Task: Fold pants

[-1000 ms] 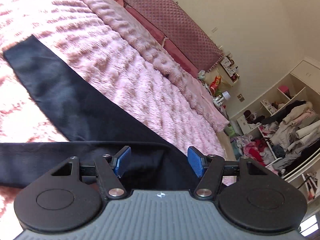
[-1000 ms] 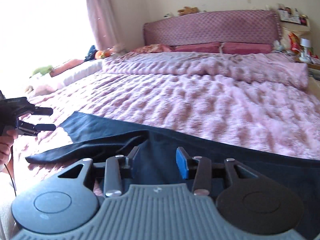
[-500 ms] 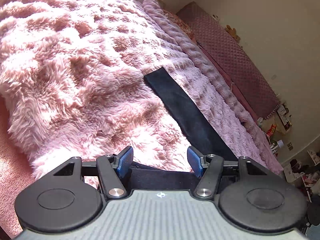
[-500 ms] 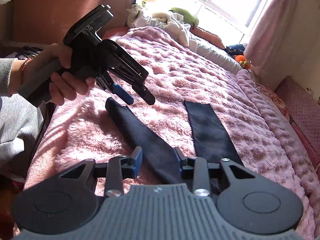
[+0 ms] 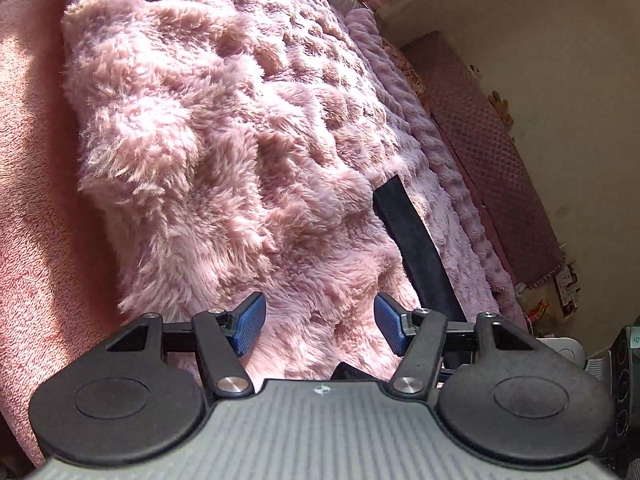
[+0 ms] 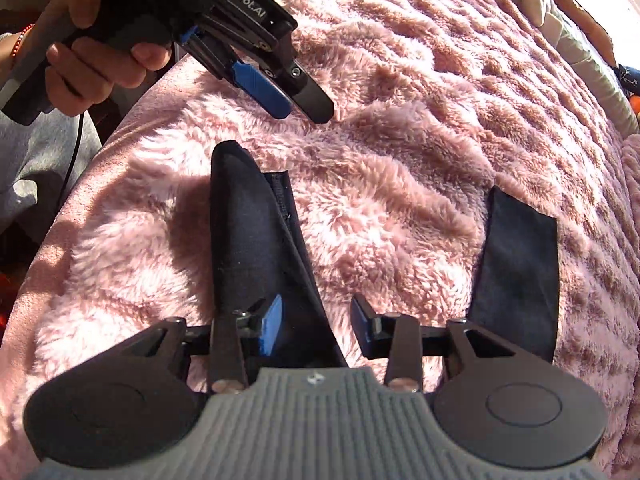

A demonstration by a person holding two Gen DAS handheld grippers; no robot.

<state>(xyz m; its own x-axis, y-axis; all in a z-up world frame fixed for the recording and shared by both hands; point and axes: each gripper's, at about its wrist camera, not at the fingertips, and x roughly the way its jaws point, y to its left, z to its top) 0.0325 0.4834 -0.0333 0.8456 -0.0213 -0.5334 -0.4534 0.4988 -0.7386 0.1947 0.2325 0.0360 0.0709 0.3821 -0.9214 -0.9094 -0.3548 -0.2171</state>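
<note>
Dark navy pants lie spread on a fluffy pink blanket [image 6: 400, 152]. In the right wrist view the near leg [image 6: 248, 232] runs up the middle, its end folded and crumpled, and the far leg [image 6: 520, 264] lies flat at the right. My right gripper [image 6: 316, 328] is open and empty, low over the near leg. My left gripper [image 6: 304, 108] shows at the top left of that view, open, just beyond the near leg's end. In its own view the left gripper [image 5: 320, 320] hovers open over bare blanket, with the far leg [image 5: 416, 252] ahead to the right.
The blanket's edge drops off at the left onto a smoother pink sheet [image 5: 36, 208]. A quilted headboard [image 5: 492, 160] and wall stand at the far right. Pillows and soft toys [image 6: 560, 4] line the bed's far side. The person's hand [image 6: 92, 52] holds the left gripper.
Both grippers have swung from the pants' waist area toward the leg ends. The left gripper has moved closer to the near leg's end. Both stay open.
</note>
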